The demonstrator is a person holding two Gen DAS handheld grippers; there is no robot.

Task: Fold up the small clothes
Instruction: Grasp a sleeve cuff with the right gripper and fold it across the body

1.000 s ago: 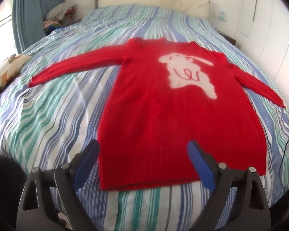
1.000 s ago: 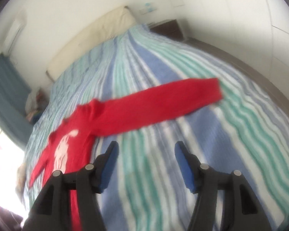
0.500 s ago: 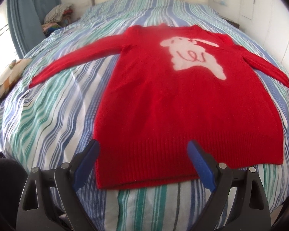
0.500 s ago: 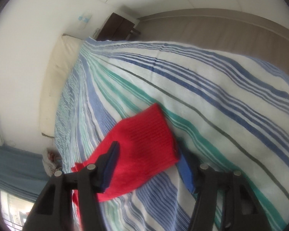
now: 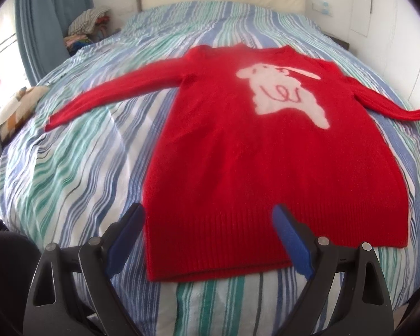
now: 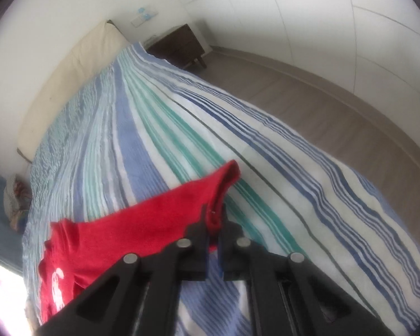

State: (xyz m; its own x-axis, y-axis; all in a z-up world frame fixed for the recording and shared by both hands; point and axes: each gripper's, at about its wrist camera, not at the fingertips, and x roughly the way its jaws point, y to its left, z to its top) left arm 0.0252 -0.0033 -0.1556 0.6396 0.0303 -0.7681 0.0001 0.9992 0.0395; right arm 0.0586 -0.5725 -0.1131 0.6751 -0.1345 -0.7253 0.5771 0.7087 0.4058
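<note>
Left wrist view gives me the red sweater (image 5: pixel 254 151) laid flat, front up, on the striped bed (image 5: pixel 78 168), with its white animal motif (image 5: pixel 282 89) on the chest and the ribbed hem nearest my camera. My left hand-held gripper (image 5: pixel 210 224) hangs just over that hem with its blue fingers (image 5: pixel 127 236) spread wide, released and holding nothing. One sleeve (image 5: pixel 117 92) stretches out flat toward the curtain side. The other sleeve runs off to the far edge, where its cuff (image 5: pixel 417 113) looks lifted.

From the right wrist view, my right hand-held gripper (image 6: pixel 214 224) is clenched on that cuff (image 6: pixel 224 187), the red knit pinched between the two nearly touching fingers, and the sleeve rises off the bedspread (image 6: pixel 266 154) behind it. Beyond the bed I see a cream headboard (image 6: pixel 78 84), a dark nightstand (image 6: pixel 179 46) and grey floor (image 6: pixel 336 106). A pile of clothes (image 5: pixel 88 28) sits by the blue curtain (image 5: pixel 47 14).
</note>
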